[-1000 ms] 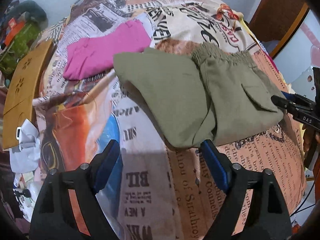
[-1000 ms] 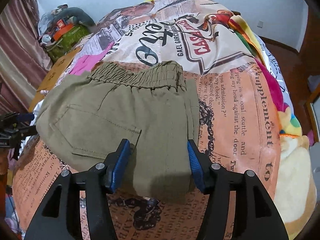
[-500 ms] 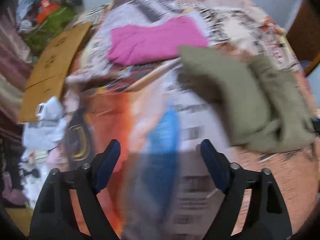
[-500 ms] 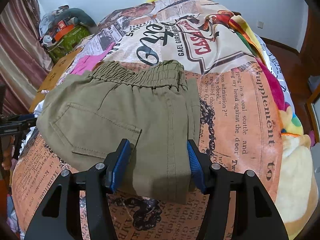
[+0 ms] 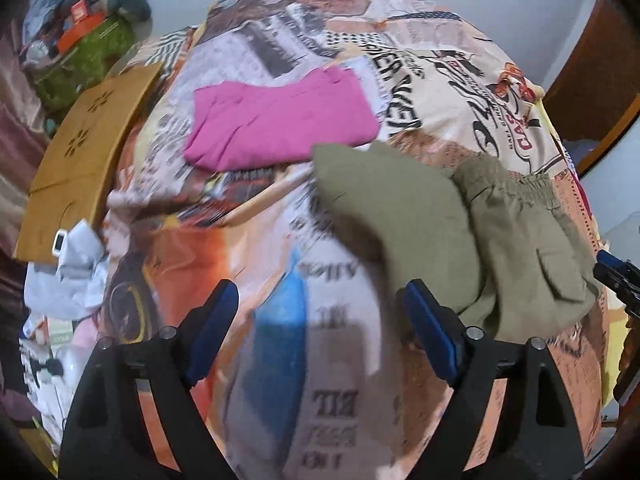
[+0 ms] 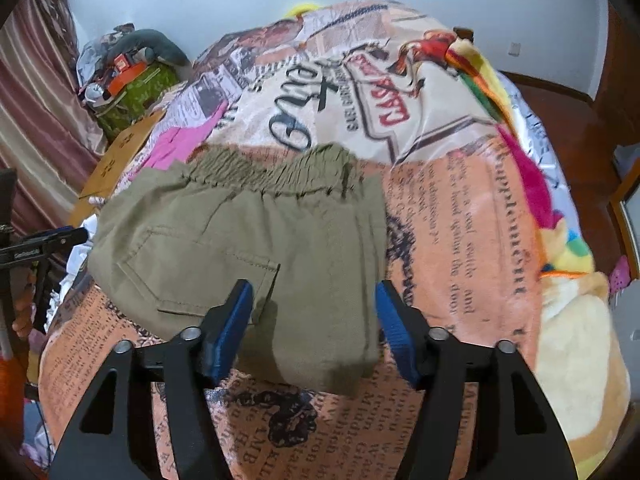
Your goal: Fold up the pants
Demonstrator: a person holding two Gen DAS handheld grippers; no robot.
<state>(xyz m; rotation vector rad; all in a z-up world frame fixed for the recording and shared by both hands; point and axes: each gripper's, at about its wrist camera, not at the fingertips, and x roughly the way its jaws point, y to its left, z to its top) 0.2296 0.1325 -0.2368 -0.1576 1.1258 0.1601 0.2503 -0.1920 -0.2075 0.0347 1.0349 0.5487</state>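
A bed covered by a newspaper-print blanket (image 6: 460, 208) fills both views, with bare blanket near the right gripper's side and a wall behind. Folded olive pants (image 6: 248, 248) lie in the middle, waistband away from the cameras. A folded pink garment (image 5: 276, 120) lies just beyond them, a brown cardboard sheet (image 5: 80, 156) at the bed's far edge. The right gripper (image 6: 312, 320) has just been opening; its jaws straddle the pants' near edge without pressing. The left gripper (image 5: 320, 328) is wide open, empty, over bare blanket, the pants just beside its right finger
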